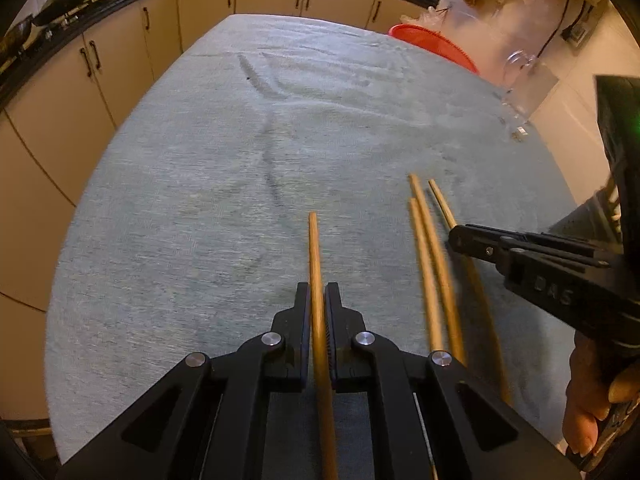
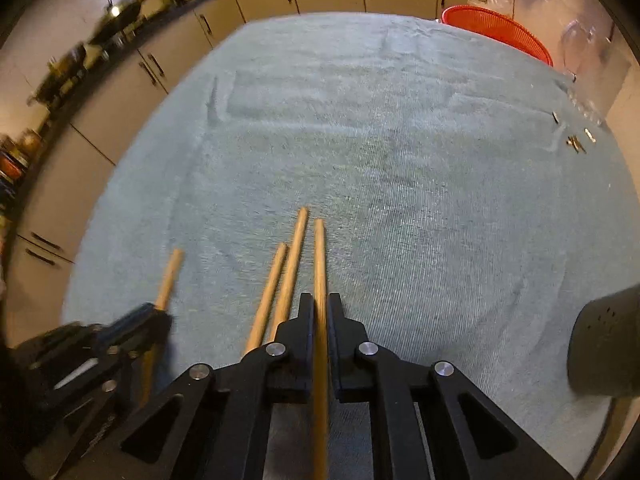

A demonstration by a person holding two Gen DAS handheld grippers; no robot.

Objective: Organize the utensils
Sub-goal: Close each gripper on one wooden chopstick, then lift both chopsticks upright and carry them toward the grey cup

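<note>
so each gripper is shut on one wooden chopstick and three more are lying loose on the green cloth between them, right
Not quite: two loose chopsticks lie between them, not three, as the right wrist view shows. The left gripper and right gripper are each shut on one chopstick, over the green cloth.

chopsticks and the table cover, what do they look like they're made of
Chopsticks: probably wood or bamboo, judging by the even tan colour and matte, unlacquered look; blur hides any grain.
Table cover: likely woven cloth, towel-like, going by its pale blue-green ribbed texture and soft creases.
</note>
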